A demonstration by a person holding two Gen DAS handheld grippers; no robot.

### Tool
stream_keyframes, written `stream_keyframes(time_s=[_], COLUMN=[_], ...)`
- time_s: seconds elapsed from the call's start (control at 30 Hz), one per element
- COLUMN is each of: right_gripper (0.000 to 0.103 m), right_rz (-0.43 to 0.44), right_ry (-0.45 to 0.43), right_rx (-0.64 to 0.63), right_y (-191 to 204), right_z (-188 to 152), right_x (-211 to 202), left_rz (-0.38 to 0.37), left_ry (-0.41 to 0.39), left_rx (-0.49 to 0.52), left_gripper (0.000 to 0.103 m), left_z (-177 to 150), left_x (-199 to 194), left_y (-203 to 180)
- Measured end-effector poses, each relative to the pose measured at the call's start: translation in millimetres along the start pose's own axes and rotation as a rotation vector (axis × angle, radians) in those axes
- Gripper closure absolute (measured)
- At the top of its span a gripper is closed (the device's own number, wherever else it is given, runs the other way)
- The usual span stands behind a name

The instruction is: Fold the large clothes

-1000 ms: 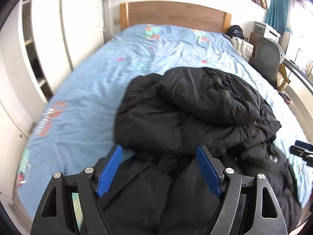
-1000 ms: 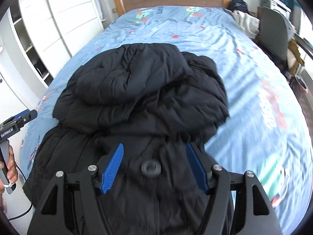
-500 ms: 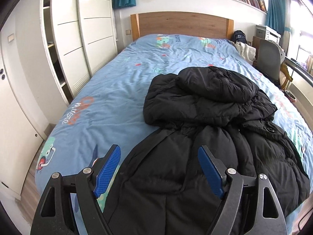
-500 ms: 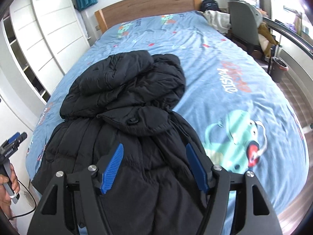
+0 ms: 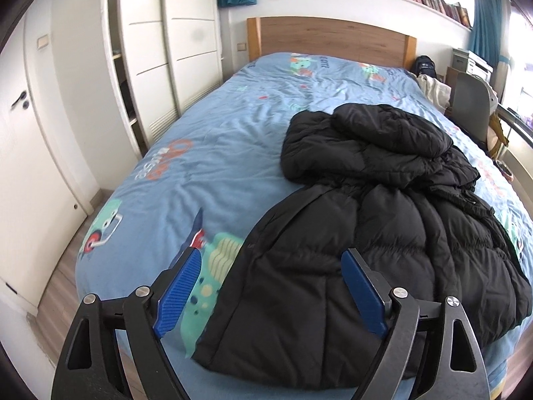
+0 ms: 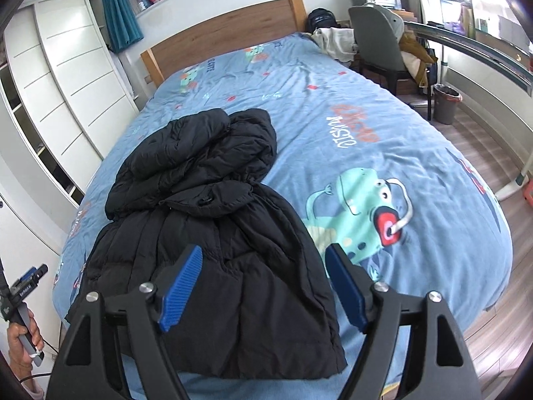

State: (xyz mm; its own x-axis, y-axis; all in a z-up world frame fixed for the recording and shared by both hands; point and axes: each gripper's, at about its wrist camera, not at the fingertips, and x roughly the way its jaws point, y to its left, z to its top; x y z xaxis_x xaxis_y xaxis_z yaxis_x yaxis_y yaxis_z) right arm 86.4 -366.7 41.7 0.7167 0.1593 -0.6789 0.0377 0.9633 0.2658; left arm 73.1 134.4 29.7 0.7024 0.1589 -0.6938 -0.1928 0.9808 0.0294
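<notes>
A black puffer jacket (image 5: pixel 376 220) lies on the blue bed near its foot, its top part bunched and folded over the body; it also shows in the right wrist view (image 6: pixel 213 226). My left gripper (image 5: pixel 271 286) is open and empty, held above the jacket's near left hem. My right gripper (image 6: pixel 263 283) is open and empty, above the jacket's near right hem. The left gripper also shows at the left edge of the right wrist view (image 6: pixel 25 291), held in a hand.
The bed (image 6: pixel 366 140) has a blue cartoon-print cover and a wooden headboard (image 5: pixel 329 38). White wardrobes (image 5: pixel 160 50) stand along the left. A grey chair (image 6: pixel 376 33), a bin (image 6: pixel 446 103) and wooden floor are on the right.
Both grippers have pulled back and up from the jacket toward the foot of the bed. The whole jacket now shows, lying where it was left.
</notes>
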Motion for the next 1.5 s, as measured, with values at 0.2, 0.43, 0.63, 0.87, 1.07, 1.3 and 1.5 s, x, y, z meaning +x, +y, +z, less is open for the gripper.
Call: stream_keyframes(time_s=[0.2,0.43,0.63,0.87,1.07,1.3,1.5], right_gripper=[0.026,0.025,0.024,0.024,0.023,0.023,0.022], right_rz=[0.0,-0.009,-0.01,0.021,0.037,0.095,0.159], right_ry=[-0.007,-0.007,0.05,0.125,0.189,0.242,0.309], right_rx=[0.008,0.087,0.13,0.135,0.142,0.226,0.289], right_y=[-12,-42,-61,-61,-62,-77,-88], right_z=[-9,-28,-42,-54,-61,-70,-87], right_x=[-15,-18,3,39,67,106,135], left_rz=[-0.036,-0.022,-0.053,-0.223,-0.271,-0.313,-0.38], left_ry=[0.077,0.151,0.229,0.335,0.391,0.457,0.501], left_rx=[-0.08,-0.172,-0.243,-0.246,-0.264,-0.29,-0.349], left_gripper=[0.017,0.017,0.017,0.017,0.017,0.017,0.017], left_z=[-29,-51,-58,-73,-78,-80,-85], left_x=[10,20,41,78,100,122,138], left_y=[42,101,121,95,82,81,81])
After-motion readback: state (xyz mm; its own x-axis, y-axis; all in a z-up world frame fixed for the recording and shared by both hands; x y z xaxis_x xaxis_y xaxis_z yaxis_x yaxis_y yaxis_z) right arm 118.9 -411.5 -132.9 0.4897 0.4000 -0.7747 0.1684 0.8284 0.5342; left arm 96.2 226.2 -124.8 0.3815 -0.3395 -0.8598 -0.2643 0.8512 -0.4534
